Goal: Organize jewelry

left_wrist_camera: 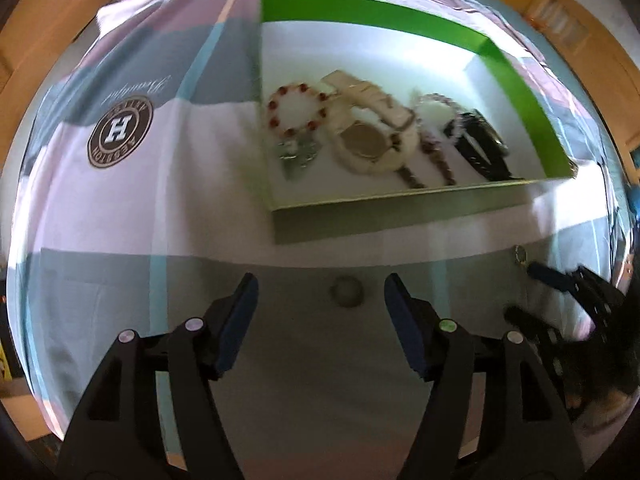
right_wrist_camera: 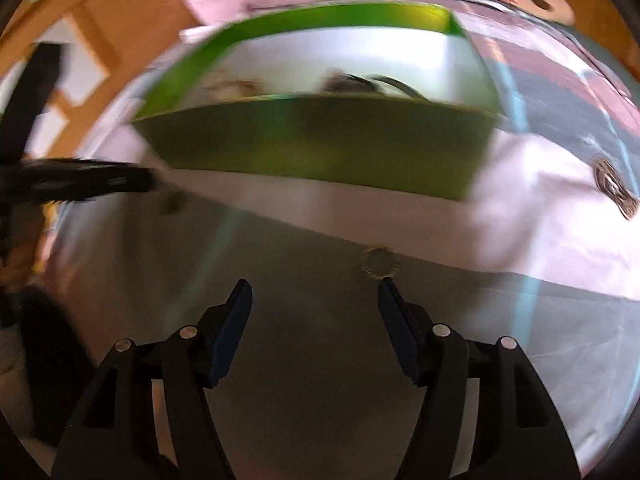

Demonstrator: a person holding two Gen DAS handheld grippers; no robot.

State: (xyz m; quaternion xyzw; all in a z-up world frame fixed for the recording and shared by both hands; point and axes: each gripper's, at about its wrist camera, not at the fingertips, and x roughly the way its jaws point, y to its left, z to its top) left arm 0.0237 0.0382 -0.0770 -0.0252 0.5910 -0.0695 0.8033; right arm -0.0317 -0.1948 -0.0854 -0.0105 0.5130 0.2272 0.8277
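Left wrist view: the left claw [left_wrist_camera: 320, 292] is open and holds nothing. Just ahead of it, between the two tips, a small round bead [left_wrist_camera: 346, 290] lies on the bed sheet [left_wrist_camera: 160, 208]. It looks tiny, light and hard, so it may roll or slip. I think the best hold is a soft pinch across its middle. It is round, so it has no long side and points no way. At 12 o'clock sits the green box [left_wrist_camera: 516, 76] with a white floor. Inside lie a red bead bracelet [left_wrist_camera: 297, 109], a cream watch [left_wrist_camera: 366, 136], a pink bracelet [left_wrist_camera: 434, 120] and a black watch [left_wrist_camera: 482, 144]. The two watches run long from about 11 o'clock to 5 o'clock. At 3 o'clock is the right claw [left_wrist_camera: 524, 292], blurred, with a little ring [left_wrist_camera: 520, 255] just beside its tip.

Right wrist view: the right claw [right_wrist_camera: 314, 284] is open and empty. The ring [right_wrist_camera: 380, 263] lies flat on the sheet [right_wrist_camera: 520, 208], right at the claw's right tip, at 1 o'clock. I cannot tell if they touch. It has spiky edges and looks thin, stiff and light. Lying flat makes it hard to lift; pinching it across from rim to rim should work. Its hole faces up. The box [right_wrist_camera: 320, 152] is near, at 12 o'clock, very blurred. The left claw [right_wrist_camera: 148, 180] shows at 9 o'clock.
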